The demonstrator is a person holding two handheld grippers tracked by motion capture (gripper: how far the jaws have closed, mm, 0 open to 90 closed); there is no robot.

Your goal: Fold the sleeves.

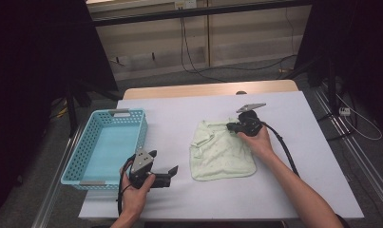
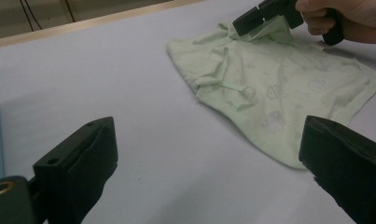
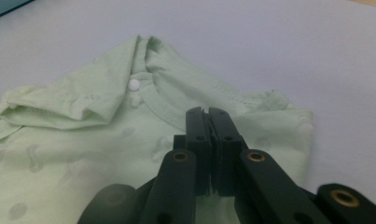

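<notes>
A pale green baby garment lies crumpled and partly folded on the white tabletop, right of centre. My right gripper is at its far edge, jaws shut. In the right gripper view the closed tips rest over the neckline of the garment, beside a white snap button; no cloth shows between them. My left gripper sits near the table's front, left of the garment, open and empty. In its own view the open left gripper faces the garment, with the right gripper beyond.
A light blue plastic basket stands at the table's left edge, nothing visible inside. The white table cover has bare room around the garment. Black cables trail from both grippers. Dark stands flank the table on the floor.
</notes>
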